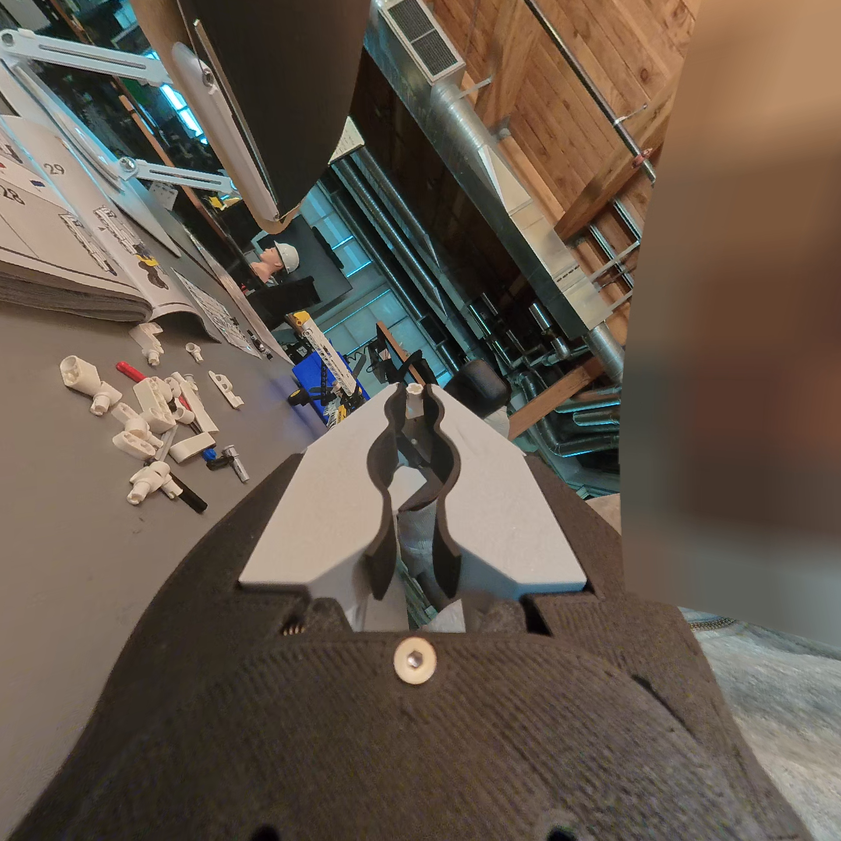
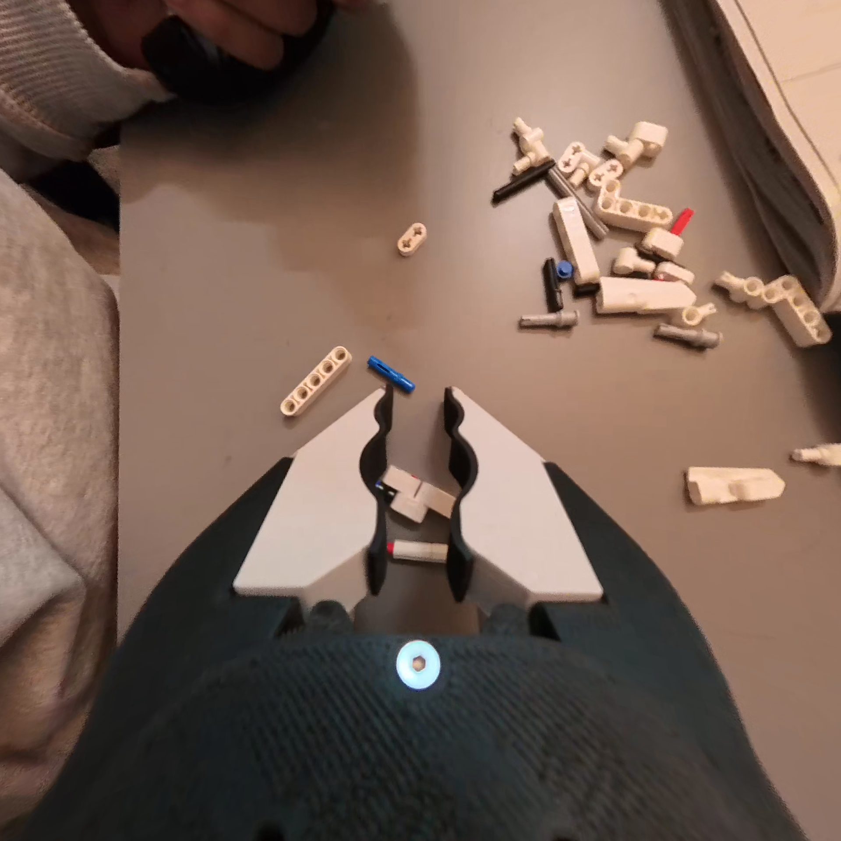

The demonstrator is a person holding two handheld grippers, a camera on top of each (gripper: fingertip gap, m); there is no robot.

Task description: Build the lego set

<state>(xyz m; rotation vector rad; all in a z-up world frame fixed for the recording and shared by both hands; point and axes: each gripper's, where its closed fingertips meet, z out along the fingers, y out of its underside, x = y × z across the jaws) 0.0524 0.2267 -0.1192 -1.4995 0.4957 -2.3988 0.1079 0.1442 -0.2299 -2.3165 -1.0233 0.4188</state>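
Note:
My left gripper (image 1: 414,390) is tilted up off the table and shut on a small white peg-like lego piece (image 1: 414,402) pinched at its fingertips. My right gripper (image 2: 418,392) is open, pointing down at the grey table (image 2: 255,191). A blue pin (image 2: 390,374) lies just beyond its left fingertip, and a white five-hole beam (image 2: 315,387) lies left of that. A small white assembly (image 2: 416,496) and a white piece with a red end (image 2: 418,550) show in the gap between the open fingers, not gripped. A small white two-hole link (image 2: 412,239) lies farther ahead.
A pile of loose white, black, grey and red pieces (image 2: 628,236) lies right of the right gripper and shows in the left wrist view (image 1: 154,423). An open instruction booklet (image 1: 68,255) (image 2: 773,91) borders it. A blue and yellow model (image 1: 327,377) stands behind. A hand and sleeve (image 2: 68,68) are at far left. The gap from one gripper's tips to the other's is roughly 15 cm.

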